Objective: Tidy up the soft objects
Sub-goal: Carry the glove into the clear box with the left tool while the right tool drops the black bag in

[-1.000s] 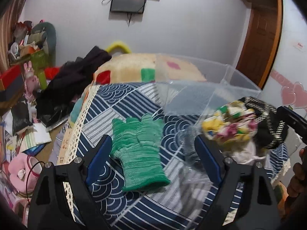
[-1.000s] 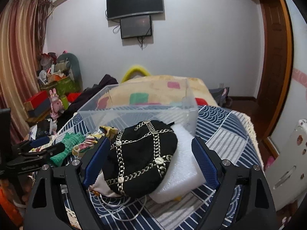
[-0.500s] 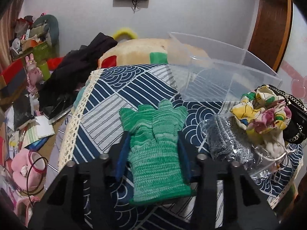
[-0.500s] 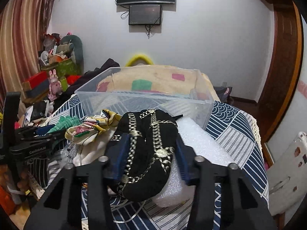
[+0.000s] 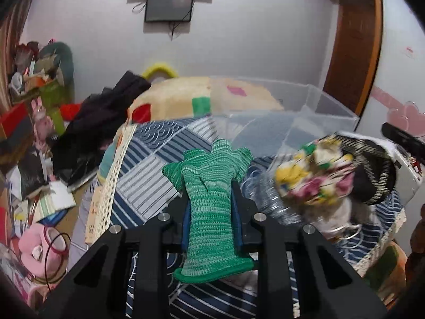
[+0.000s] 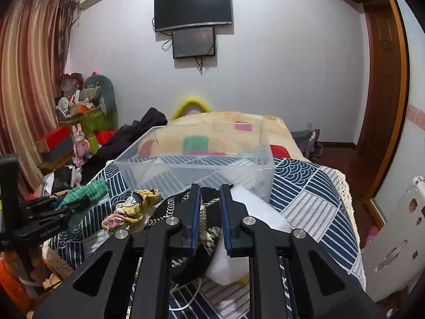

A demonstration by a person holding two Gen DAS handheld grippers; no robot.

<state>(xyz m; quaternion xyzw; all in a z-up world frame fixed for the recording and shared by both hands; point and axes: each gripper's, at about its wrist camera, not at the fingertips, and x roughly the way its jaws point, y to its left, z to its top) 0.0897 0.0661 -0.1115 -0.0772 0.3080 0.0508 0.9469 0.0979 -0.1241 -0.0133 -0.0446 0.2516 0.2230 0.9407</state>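
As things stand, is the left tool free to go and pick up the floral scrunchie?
Probably not: the left tool is already shut on the green glove. The floral scrunchie lies uncovered to its right, on the pile.

blurred: floral cloth | hidden: black hat mostly behind right tongs

The left hand-held gripper points forward, its two black arms drawn in and its blue-lined jaws pinching the green glove between them; the glove's fingers stick out past the tips and its cuff hangs toward the camera. In the right wrist view this gripper shows at the left edge, glove in its grip. The right hand-held gripper has its jaws drawn close together, clamped on the black chain-trimmed piece.
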